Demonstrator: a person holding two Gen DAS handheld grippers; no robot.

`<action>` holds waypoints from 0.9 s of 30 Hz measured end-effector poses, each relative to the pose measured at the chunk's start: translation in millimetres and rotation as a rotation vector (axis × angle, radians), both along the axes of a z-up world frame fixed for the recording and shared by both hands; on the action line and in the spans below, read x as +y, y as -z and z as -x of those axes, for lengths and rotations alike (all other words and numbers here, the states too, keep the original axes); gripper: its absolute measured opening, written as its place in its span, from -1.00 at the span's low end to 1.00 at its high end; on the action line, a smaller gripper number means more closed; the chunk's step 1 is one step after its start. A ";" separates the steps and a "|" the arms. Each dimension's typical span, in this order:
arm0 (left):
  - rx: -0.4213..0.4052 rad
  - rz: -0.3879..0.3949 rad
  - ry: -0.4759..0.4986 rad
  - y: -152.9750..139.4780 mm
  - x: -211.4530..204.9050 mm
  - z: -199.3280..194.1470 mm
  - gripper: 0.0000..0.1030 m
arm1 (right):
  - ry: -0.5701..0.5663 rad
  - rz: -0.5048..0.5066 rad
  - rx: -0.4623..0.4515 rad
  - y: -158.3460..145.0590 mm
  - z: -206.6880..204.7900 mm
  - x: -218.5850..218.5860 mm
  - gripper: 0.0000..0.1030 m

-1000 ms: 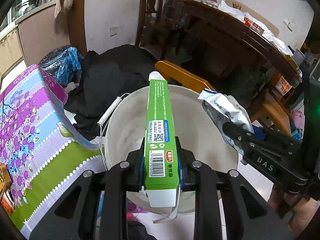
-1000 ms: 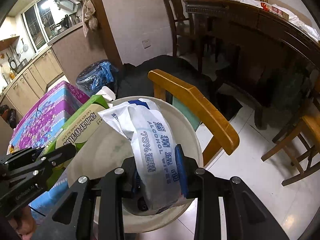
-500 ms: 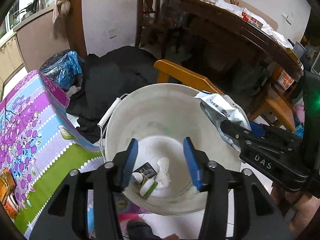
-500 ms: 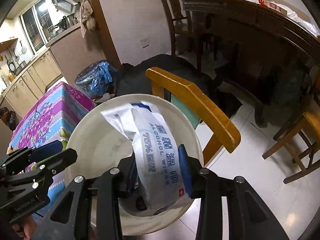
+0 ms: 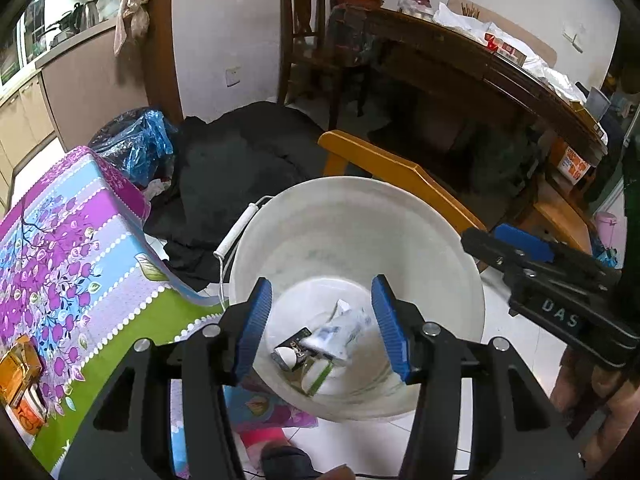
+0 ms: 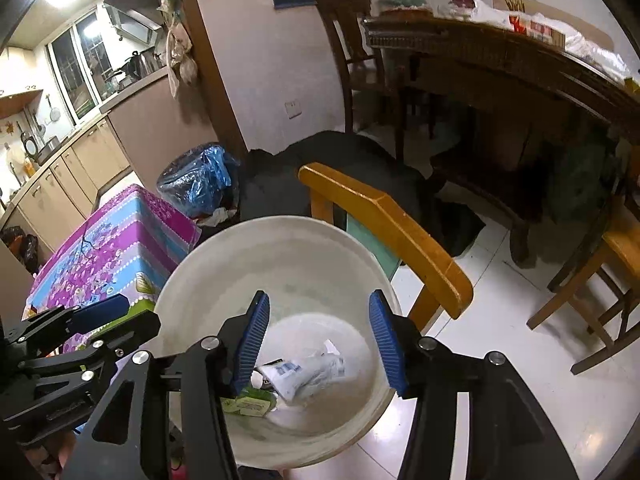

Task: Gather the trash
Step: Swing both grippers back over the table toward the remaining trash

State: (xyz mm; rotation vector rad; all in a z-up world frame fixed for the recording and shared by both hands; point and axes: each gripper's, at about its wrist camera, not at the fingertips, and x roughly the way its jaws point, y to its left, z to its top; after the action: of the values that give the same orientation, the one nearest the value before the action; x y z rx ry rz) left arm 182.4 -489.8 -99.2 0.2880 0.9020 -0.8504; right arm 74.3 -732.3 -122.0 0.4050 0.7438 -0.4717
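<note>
White bucket, wipes pack inside (blurred)

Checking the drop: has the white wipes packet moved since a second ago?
Yes. The wipes packet left the right tongs and lies down at the white bucket's bottom.

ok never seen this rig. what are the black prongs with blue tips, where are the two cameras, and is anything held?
No robot: a person carries a hand-held gripper in each hand, with a fisheye camera on each looking along its fingers. The left view shows the left hand-held gripper above a white bucket, with the right hand-held gripper at its side. The right view mirrors that. Both sets of jaws are opening with nothing between them. A wipes pack and a green carton lie in the bucket beside a table's floral cloth.
</note>
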 end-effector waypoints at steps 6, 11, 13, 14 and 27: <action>-0.022 0.007 -0.003 -7.8 18.4 2.6 -0.03 | -0.010 0.064 -0.088 -28.2 27.2 22.6 0.12; -0.089 0.042 -0.045 -25.7 63.0 1.2 -0.03 | -0.056 0.161 -0.276 -62.6 62.8 73.2 0.45; -0.123 0.062 -0.062 -36.4 85.6 0.6 0.00 | -0.087 0.189 -0.334 -73.4 70.2 97.7 0.57; -0.142 0.074 -0.077 -42.3 100.1 0.0 0.04 | -0.105 0.198 -0.355 -77.2 72.3 108.5 0.59; -0.230 0.121 -0.436 -81.2 360.5 -59.6 0.28 | -0.538 0.097 -0.450 -91.1 28.1 278.9 0.68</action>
State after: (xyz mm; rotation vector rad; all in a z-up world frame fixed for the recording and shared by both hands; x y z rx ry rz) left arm 242.0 -129.3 -18.1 0.0742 0.6601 -0.4535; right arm 46.2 -453.4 -30.9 0.1944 0.3644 0.0935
